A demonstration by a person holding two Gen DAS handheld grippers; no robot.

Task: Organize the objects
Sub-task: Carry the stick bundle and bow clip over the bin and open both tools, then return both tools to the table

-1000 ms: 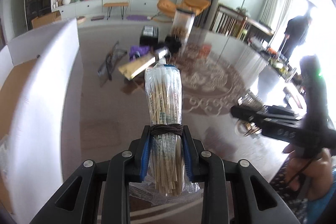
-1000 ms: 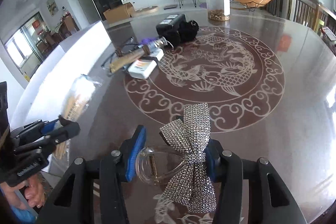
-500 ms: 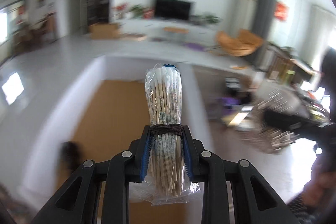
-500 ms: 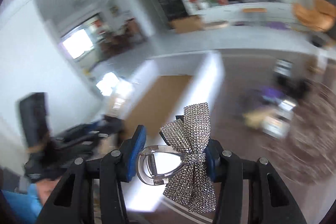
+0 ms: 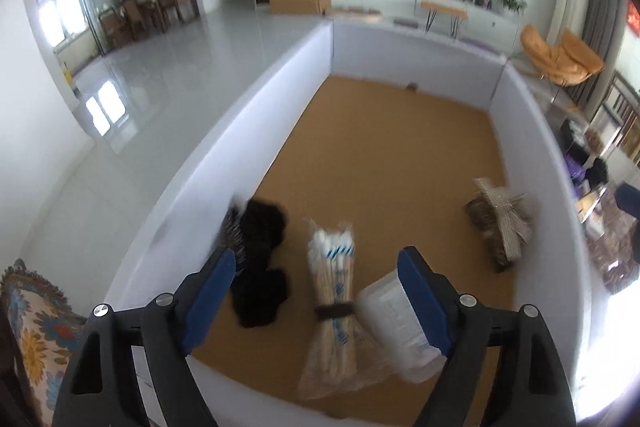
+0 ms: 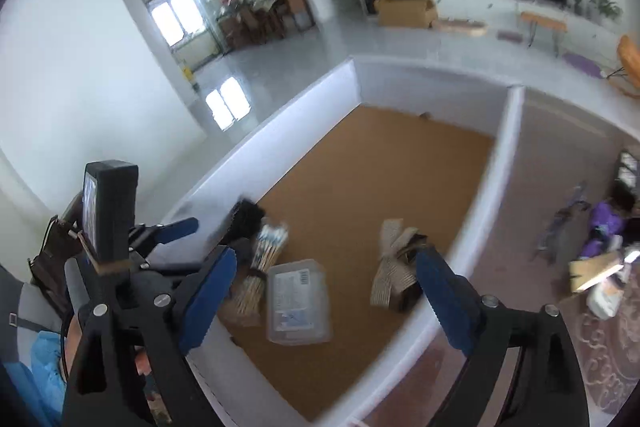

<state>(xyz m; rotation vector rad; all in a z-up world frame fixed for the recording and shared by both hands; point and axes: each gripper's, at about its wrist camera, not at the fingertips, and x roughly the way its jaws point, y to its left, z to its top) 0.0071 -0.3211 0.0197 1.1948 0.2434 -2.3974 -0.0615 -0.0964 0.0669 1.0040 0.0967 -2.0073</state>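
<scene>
My left gripper (image 5: 316,259) hangs over a white-walled box (image 5: 240,131) with a brown cardboard floor, and its jaws are opening with nothing pressed between the pads. Below it on the floor is the bagged bundle of cotton swabs (image 5: 332,291). My right gripper (image 6: 326,259) is over the same box (image 6: 492,195), jaws also opening and empty. The rhinestone bow clip (image 6: 394,267) is in the box beneath it, blurred. The bow (image 5: 500,223) is near the right wall in the left wrist view. The left gripper (image 6: 168,231) shows at the right wrist view's left.
A clear plastic case (image 5: 396,327) and a black fuzzy item (image 5: 260,259) also lie in the box. Right of the box is the patterned table (image 6: 540,167) with a purple item (image 6: 604,227) and other loose things. A patterned cushion (image 5: 28,327) sits at the lower left.
Both grippers swung from over the table to above the box. Both sets of jaws opened; the swab bundle and the bow clip left them and are now down in the box.
</scene>
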